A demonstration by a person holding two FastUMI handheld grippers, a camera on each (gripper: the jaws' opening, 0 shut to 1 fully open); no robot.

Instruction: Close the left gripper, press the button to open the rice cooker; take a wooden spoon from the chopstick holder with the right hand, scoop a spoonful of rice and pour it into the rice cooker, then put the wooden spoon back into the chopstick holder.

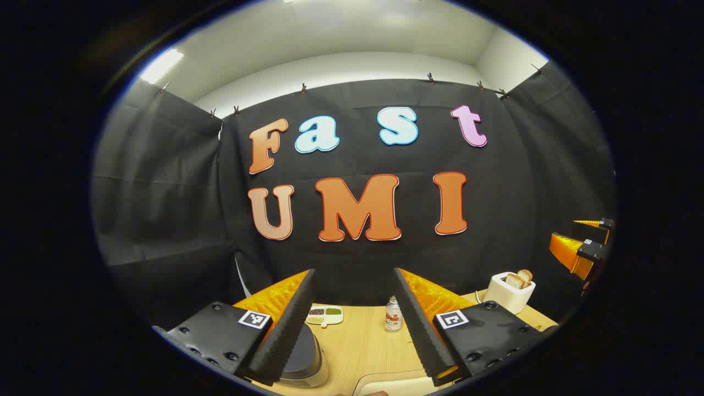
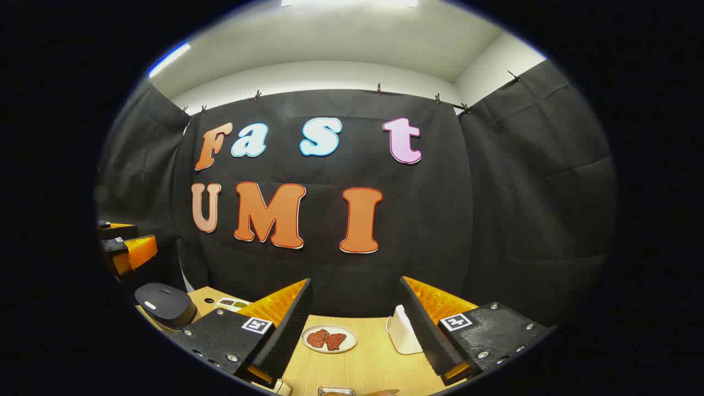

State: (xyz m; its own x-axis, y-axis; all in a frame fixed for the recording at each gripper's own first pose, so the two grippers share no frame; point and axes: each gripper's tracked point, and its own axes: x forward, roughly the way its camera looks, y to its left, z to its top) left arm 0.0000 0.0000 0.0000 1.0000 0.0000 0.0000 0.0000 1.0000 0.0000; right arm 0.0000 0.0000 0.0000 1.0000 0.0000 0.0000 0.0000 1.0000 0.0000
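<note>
The rice cooker (image 1: 303, 356), with a dark lid on a silvery body, sits low on the left of the left gripper view, partly behind one finger. It also stands at the table's left end in the right gripper view, rice cooker (image 2: 165, 304), with its lid down. My left gripper (image 1: 353, 272) is held above the table, open, with nothing between its fingers. My right gripper (image 2: 355, 280) is open and empty too, raised over the wooden table (image 2: 363, 357). Each gripper appears at the edge of the other's view: right gripper (image 1: 583, 247), left gripper (image 2: 126, 247).
A compartment dish of grains (image 1: 324, 314) and a small bottle (image 1: 392, 314) stand at the table's back. A white toaster with bread (image 1: 511, 290) is at the right. A plate with red pieces (image 2: 329, 338) and a white appliance (image 2: 401, 330) lie ahead of the right gripper.
</note>
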